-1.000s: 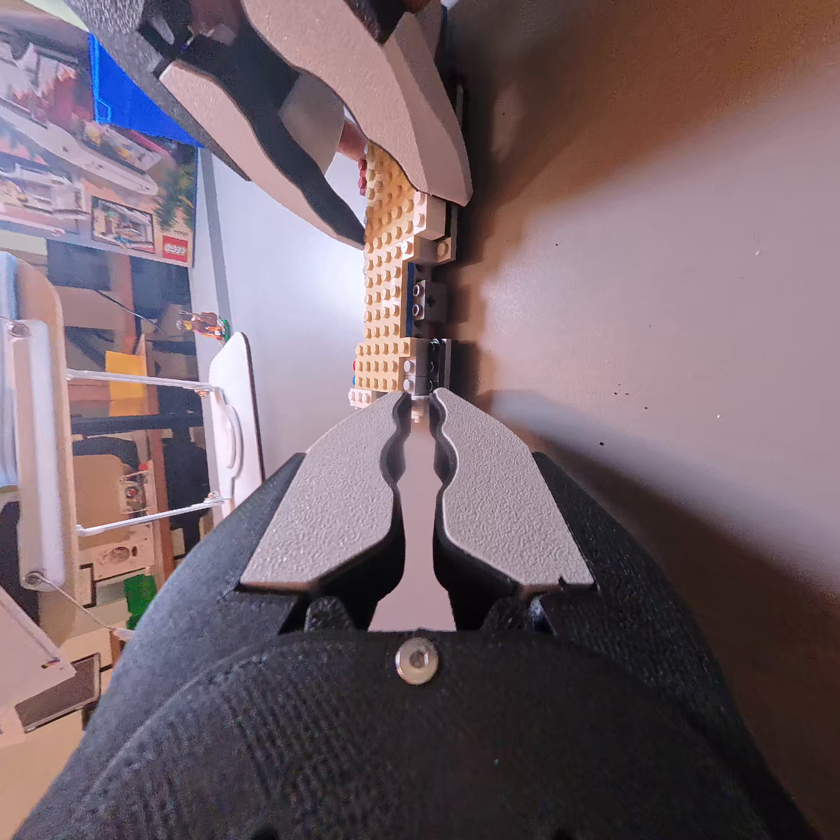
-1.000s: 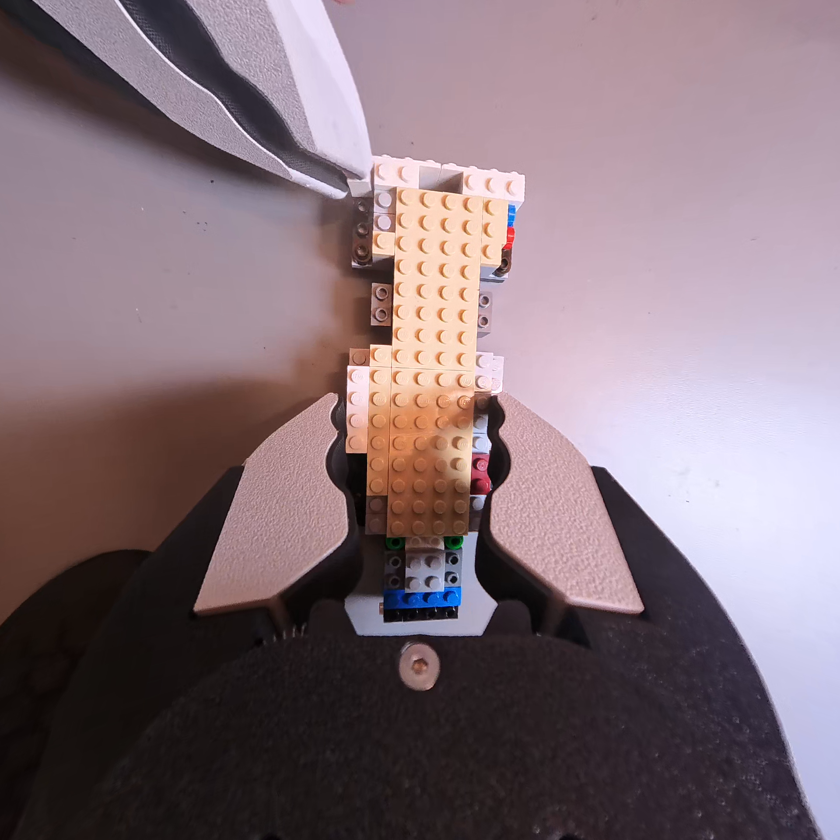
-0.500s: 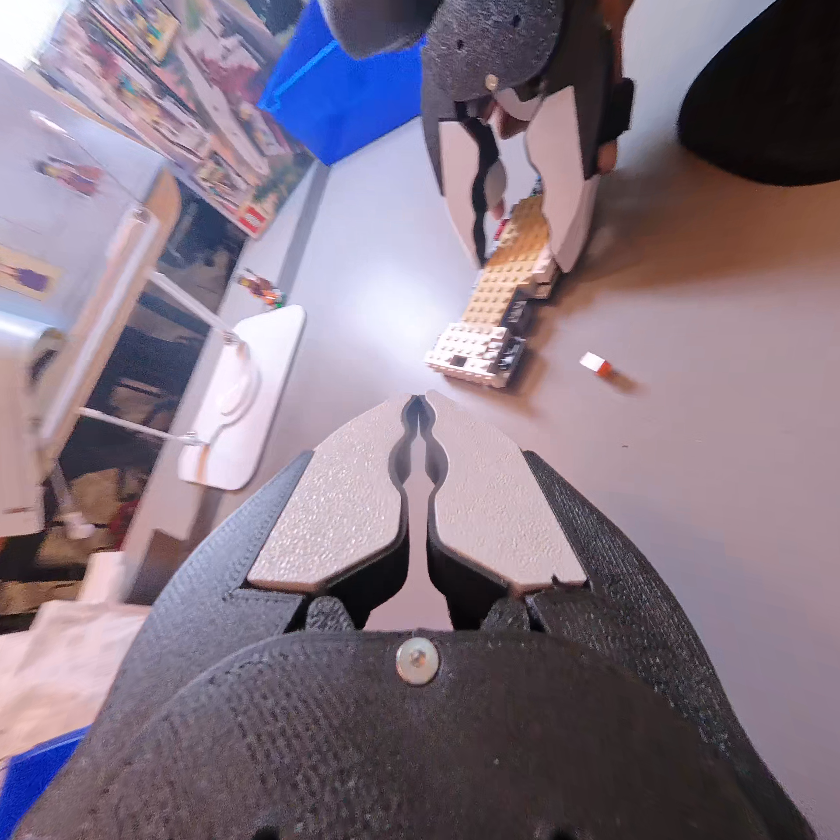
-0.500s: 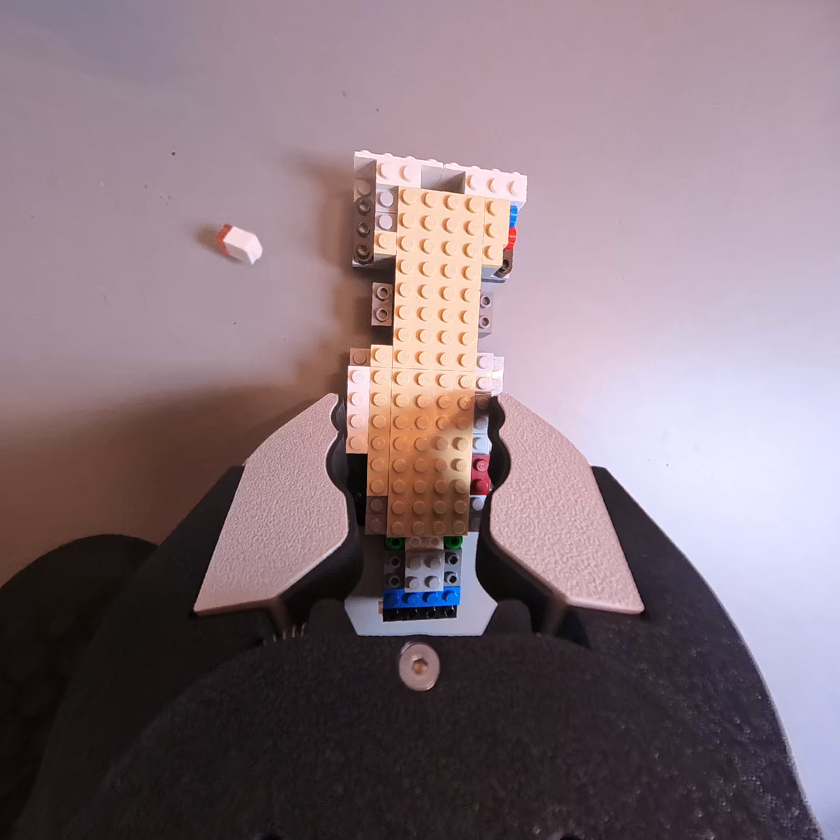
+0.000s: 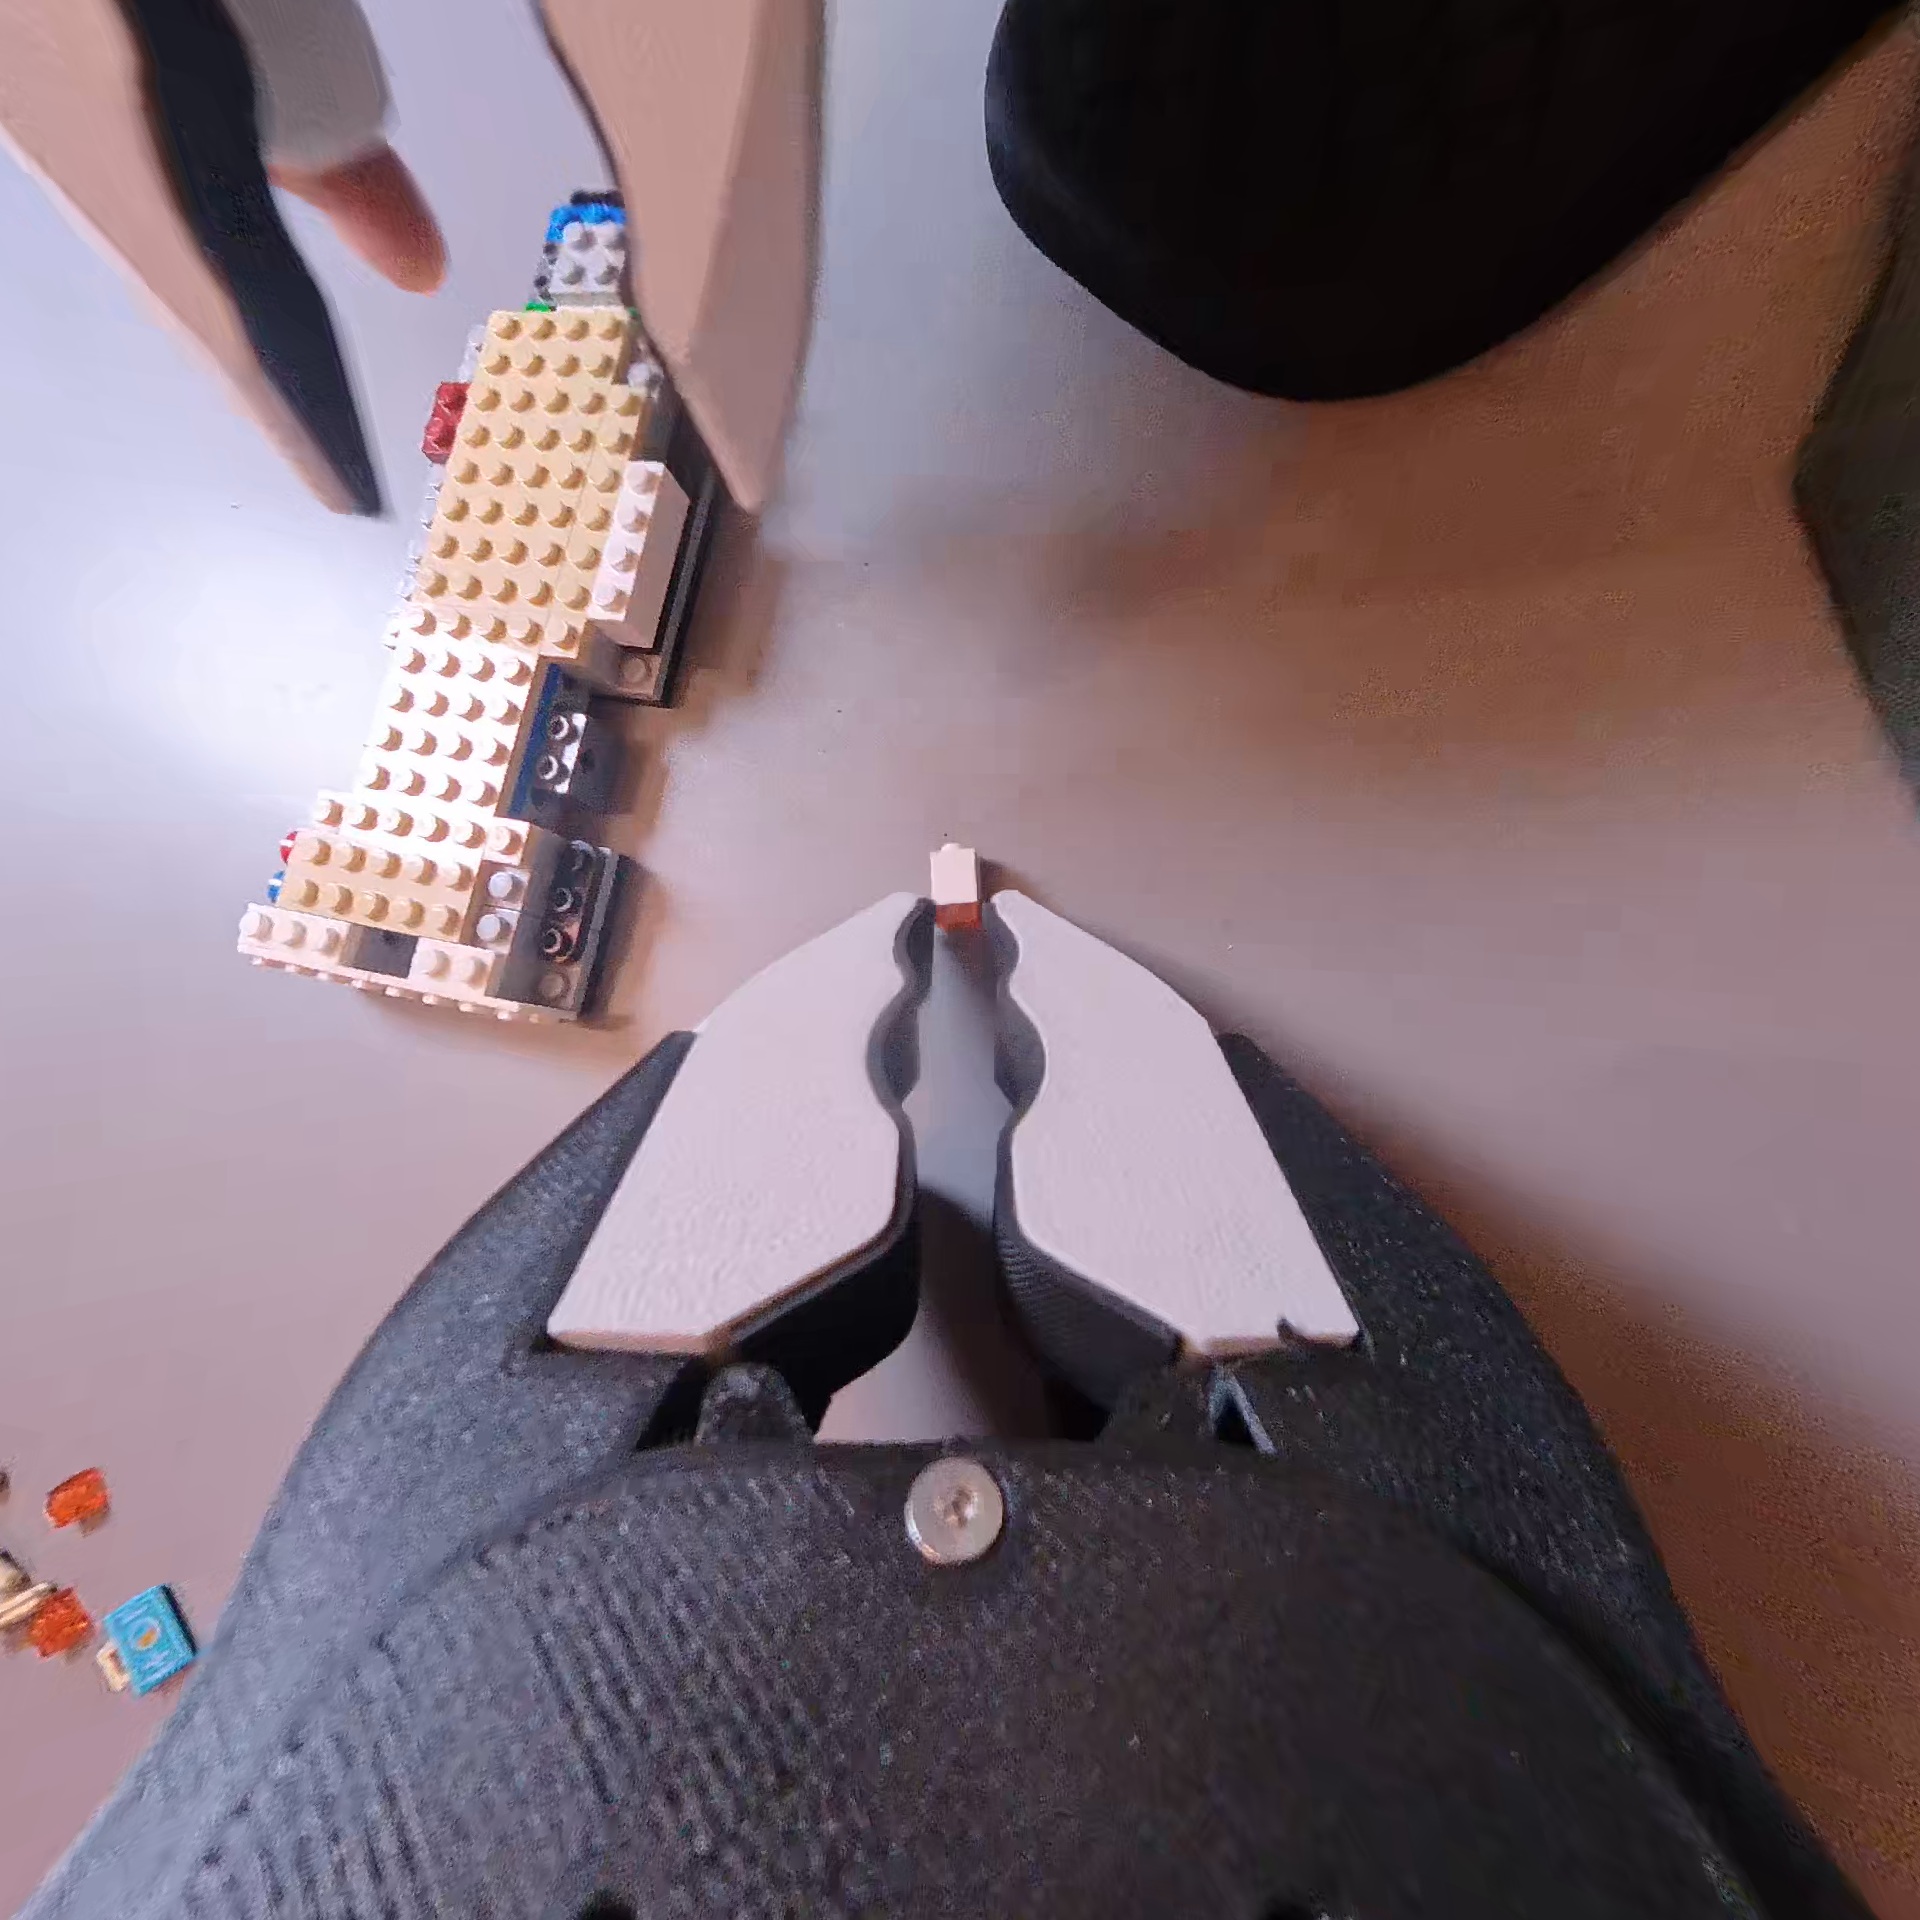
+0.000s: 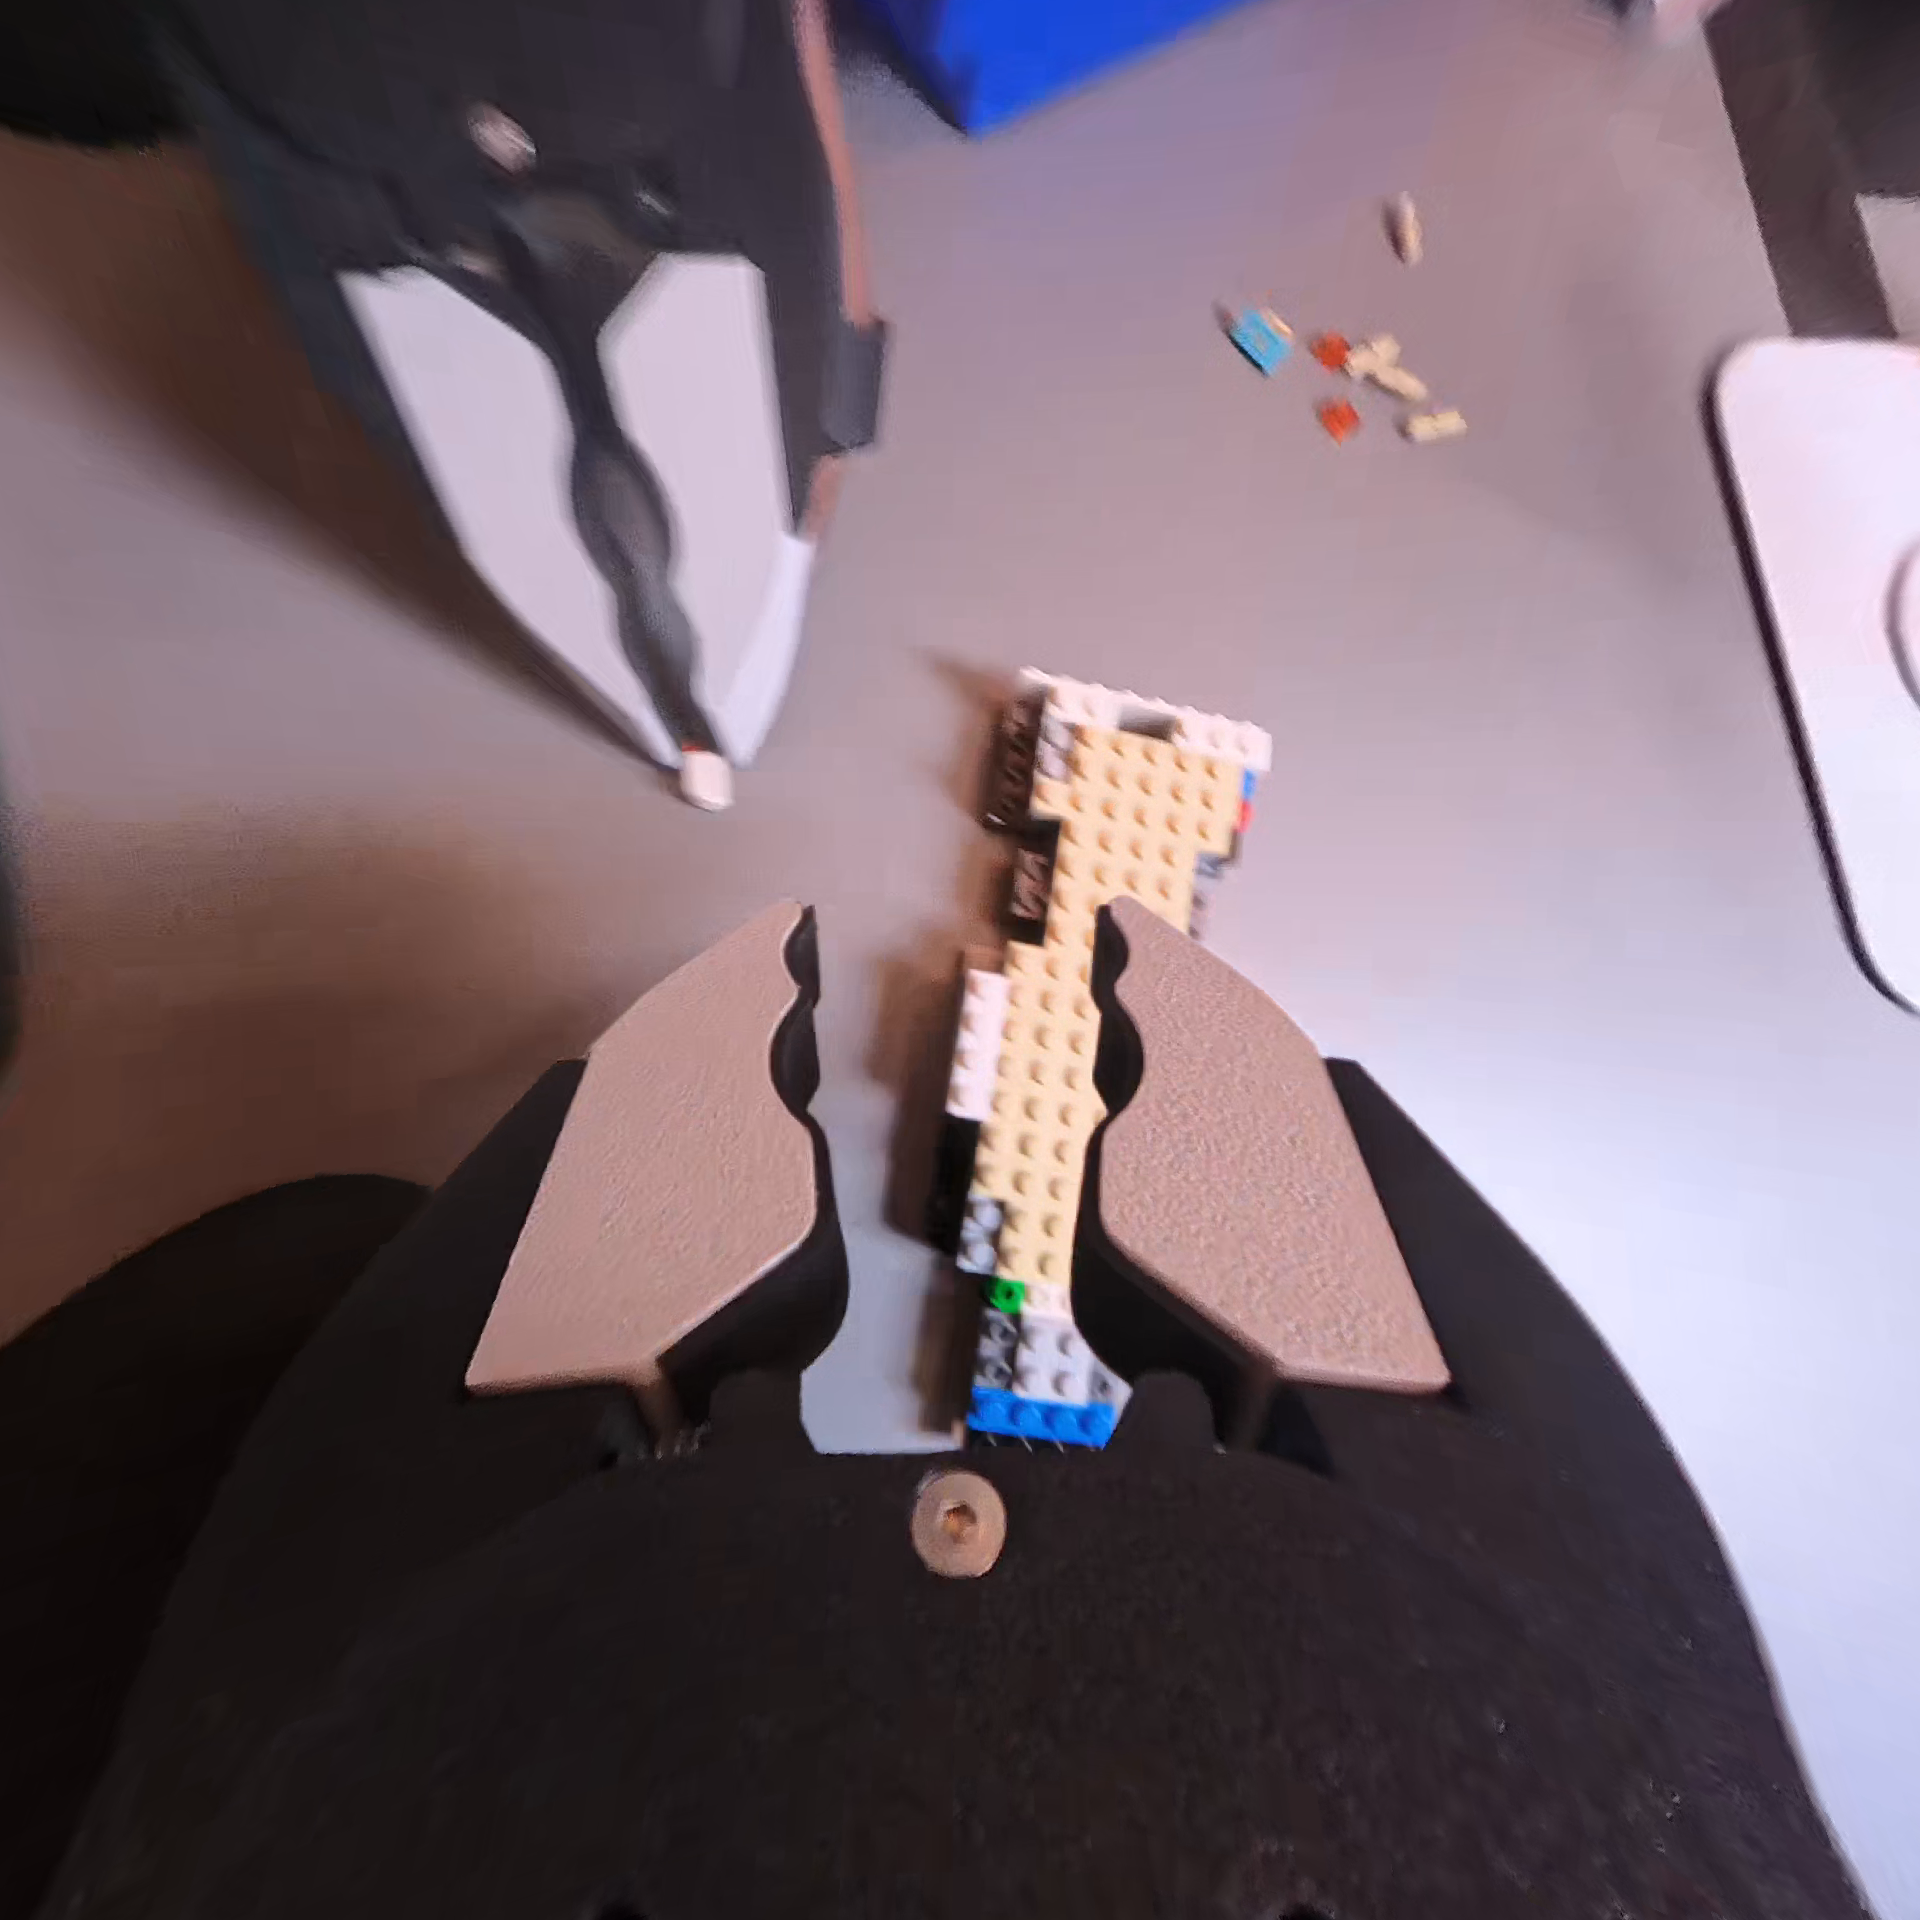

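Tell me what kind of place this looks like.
Probably a hobby or work table for toy-brick building: a grey tabletop carries a tan and white brick model, scattered loose pieces and a blue bin.

Soft, warm daylight falls across the bench (image 5: pixel 1351 675), paler at the left side of the left wrist view. Dark shadows pool under both grippers. Motion blur smears both views, strongest in the right wrist view. Wide-angle bending stretches the edges.
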Demonstrator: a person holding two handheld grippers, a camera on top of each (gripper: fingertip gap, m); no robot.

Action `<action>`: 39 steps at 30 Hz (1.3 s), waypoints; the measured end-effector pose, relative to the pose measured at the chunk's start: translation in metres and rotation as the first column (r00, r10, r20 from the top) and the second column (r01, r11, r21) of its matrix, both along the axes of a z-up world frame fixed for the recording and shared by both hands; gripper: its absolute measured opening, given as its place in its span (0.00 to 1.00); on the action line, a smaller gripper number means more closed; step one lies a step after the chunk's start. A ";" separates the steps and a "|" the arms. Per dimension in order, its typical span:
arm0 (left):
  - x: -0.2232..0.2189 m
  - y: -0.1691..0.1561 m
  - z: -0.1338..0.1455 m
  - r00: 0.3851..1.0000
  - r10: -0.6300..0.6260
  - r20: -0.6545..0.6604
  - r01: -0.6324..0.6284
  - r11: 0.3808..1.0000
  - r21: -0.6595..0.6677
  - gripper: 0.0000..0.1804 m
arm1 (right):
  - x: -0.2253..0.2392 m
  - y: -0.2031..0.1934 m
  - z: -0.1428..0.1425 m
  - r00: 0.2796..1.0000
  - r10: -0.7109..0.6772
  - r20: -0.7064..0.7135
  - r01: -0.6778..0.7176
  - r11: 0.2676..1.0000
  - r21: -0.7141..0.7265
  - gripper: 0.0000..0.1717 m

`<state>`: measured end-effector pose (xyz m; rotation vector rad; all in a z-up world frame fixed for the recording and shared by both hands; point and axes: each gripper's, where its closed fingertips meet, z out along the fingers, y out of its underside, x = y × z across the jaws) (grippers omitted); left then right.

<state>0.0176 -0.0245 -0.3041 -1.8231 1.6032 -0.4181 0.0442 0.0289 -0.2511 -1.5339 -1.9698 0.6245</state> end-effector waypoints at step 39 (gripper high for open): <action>-0.125 0.138 0.025 0.642 0.606 -0.470 -0.430 0.792 0.434 0.05 | -0.018 -0.016 -0.005 0.970 0.054 -0.238 -0.036 0.996 0.077 0.05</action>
